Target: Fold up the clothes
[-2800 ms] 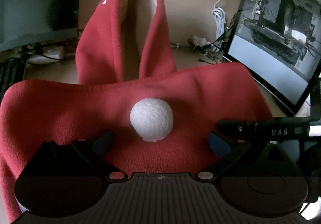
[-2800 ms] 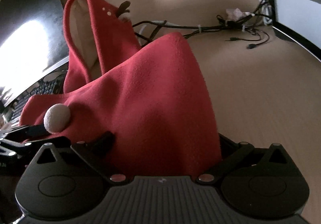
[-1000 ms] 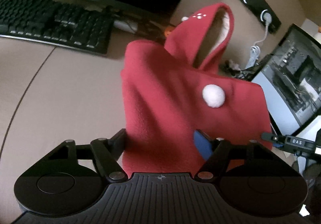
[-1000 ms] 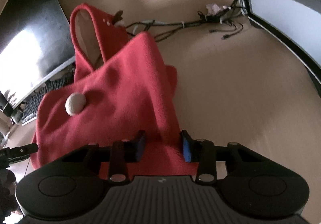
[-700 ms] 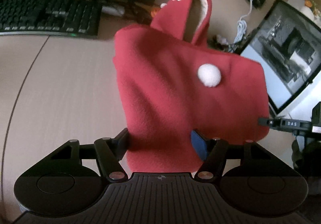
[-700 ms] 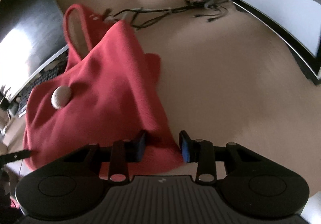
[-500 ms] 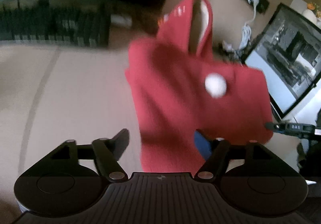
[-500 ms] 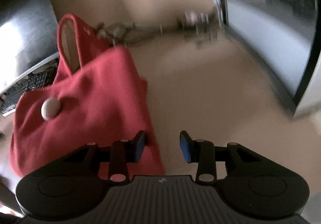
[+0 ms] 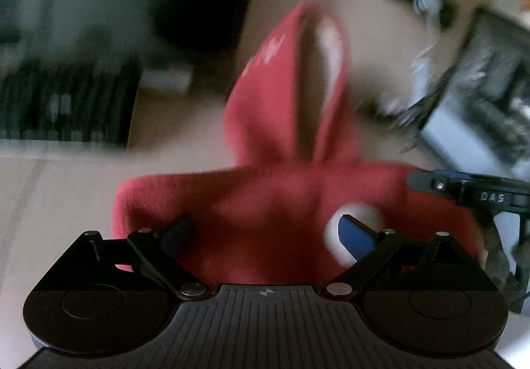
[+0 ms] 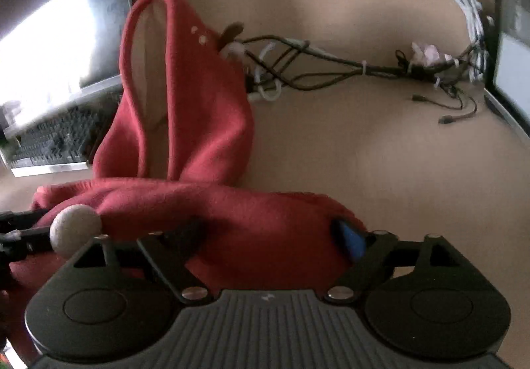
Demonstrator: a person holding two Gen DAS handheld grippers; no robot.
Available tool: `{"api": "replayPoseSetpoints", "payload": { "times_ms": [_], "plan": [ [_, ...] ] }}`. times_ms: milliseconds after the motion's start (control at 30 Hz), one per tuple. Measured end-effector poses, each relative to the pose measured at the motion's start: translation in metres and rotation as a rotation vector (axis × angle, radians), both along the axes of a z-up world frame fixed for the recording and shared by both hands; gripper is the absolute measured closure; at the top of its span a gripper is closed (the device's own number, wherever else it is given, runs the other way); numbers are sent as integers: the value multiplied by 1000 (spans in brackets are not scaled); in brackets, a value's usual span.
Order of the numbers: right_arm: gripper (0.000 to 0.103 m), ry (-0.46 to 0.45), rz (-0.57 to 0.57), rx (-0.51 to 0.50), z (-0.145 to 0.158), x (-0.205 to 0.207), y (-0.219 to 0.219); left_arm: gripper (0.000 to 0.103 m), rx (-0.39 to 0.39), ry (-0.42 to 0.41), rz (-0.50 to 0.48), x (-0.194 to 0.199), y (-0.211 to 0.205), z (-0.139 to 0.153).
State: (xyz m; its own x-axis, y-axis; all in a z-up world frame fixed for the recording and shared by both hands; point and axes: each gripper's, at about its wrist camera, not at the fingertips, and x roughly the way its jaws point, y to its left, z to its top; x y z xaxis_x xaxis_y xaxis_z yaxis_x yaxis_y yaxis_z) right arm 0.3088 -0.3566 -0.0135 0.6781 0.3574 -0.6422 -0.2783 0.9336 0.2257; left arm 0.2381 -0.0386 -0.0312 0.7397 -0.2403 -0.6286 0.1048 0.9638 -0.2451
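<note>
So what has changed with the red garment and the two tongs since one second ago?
Both tongs, left and right, opened wide and moved forward over the red garment, which now lies lower, folded on the desk. Its hood remains upright, and the white pompom stays on top.

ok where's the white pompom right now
In the right wrist view the white pompom sits low on the left, on the red hooded garment, just ahead of the right gripper.

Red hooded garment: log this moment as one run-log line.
red hooded garment on desk | left gripper open | right gripper open
</note>
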Motion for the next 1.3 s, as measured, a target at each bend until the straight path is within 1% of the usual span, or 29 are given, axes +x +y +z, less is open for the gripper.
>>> {"api": "replayPoseSetpoints", "payload": {
  "times_ms": [33,100,200,267,333,400,433,500,533,567,600,633,667,733,767,800,833,867,967,1000,1100,1167,1200,1300],
  "plan": [
    [17,-11,3,21,-1,-2,-5,5,37,-35,-5,-3,-5,-6],
    [15,-19,17,4,-2,-2,-6,2,75,-47,-18,-1,-11,-9],
    [13,-6,-21,-24,-3,1,1,1,97,-56,-55,14,-13,-14],
    [10,12,-40,-55,-2,-3,14,1,94,-69,-96,29,-10,-16],
    [5,27,-8,-77,-1,-12,17,1,89,-70,-150,48,-5,-17],
    [4,49,49,-81,3,-12,14,1,109,-70,-201,63,-2,-18],
    [4,59,71,-76,6,-11,10,1,115,-58,-209,67,-2,-15],
    [5,62,80,-39,22,-8,-3,1,120,-23,-211,72,-2,-8],
    [5,53,81,-38,29,-6,-8,1,120,-13,-193,68,-3,-1],
    [5,14,71,-87,35,-5,-10,1,111,-7,-165,62,-2,6],
    [5,-26,62,-136,41,-4,-12,1,89,1,-138,55,0,13],
    [5,-66,53,-185,47,-3,-14,1,34,18,-117,45,2,18],
    [5,-99,44,-241,50,-1,-15,1,-34,39,-99,36,4,22],
    [5,-109,24,-381,37,10,-14,1,-170,80,-63,17,8,30],
    [5,-68,25,-402,26,17,-15,1,-245,107,-57,9,9,29],
    [5,-28,27,-397,18,21,-16,1,-307,133,-54,3,8,25],
    [5,-12,20,-391,11,20,-16,1,-349,154,-50,-2,6,20],
    [5,-16,9,-395,9,15,-13,1,-360,161,-46,-6,3,16],
    [6,0,24,-409,9,-5,-2,1,-315,156,-23,-6,2,7],
    [6,27,37,-382,8,-11,-1,1,-295,155,-13,-3,5,6],
    [6,130,94,-256,3,-41,7,1,-219,138,18,5,16,6],
    [6,150,177,-216,-6,-68,28,1,-158,122,29,12,28,6],
    [6,137,210,-213,-9,-78,39,1,-129,115,35,15,35,5],
    [6,68,183,-215,11,-67,35,1,-73,111,63,26,58,8]
  ]
}}
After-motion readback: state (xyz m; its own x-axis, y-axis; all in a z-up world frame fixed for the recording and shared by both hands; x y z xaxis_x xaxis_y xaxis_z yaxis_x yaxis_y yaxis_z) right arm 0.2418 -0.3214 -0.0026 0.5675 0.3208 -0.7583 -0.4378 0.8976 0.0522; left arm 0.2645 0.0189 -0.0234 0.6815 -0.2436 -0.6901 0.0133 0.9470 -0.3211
